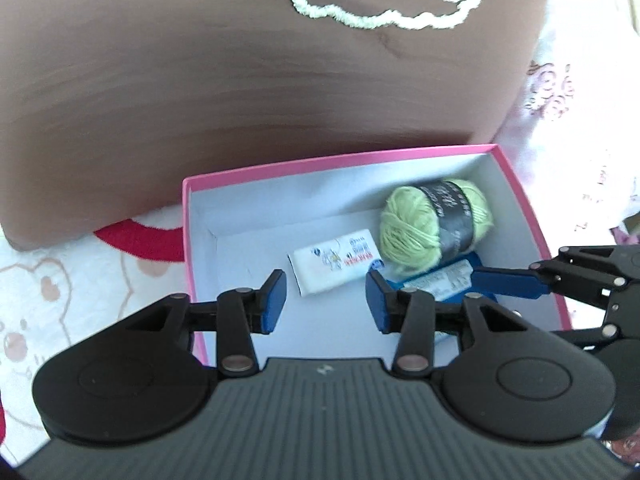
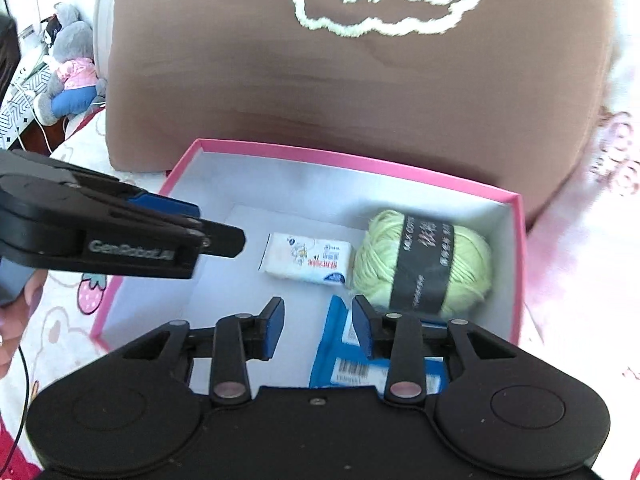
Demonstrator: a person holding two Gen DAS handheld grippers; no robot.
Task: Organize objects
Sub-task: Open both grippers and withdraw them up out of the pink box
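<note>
A pink box (image 1: 320,160) with a white inside lies open below both grippers. It holds a ball of light green yarn (image 1: 420,224) with a black band, a small white tissue pack (image 1: 336,264) and a blue packet (image 1: 448,280) with a barcode label. My left gripper (image 1: 326,304) hovers open over the box floor, nothing between its blue pads. My right gripper (image 2: 318,330) hangs open above the blue packet (image 2: 336,360), beside the yarn (image 2: 420,260) and the tissue pack (image 2: 308,260), gripping nothing. Each gripper shows in the other's view: the right gripper (image 1: 480,276) and the left gripper (image 2: 220,226).
A big brown cushion (image 2: 360,80) with a white cloud outline stands right behind the box (image 2: 320,152). The box rests on a pale sheet (image 1: 40,280) with cartoon prints. A grey plush toy (image 2: 68,60) sits far left. A person's hand (image 2: 16,320) holds the left gripper.
</note>
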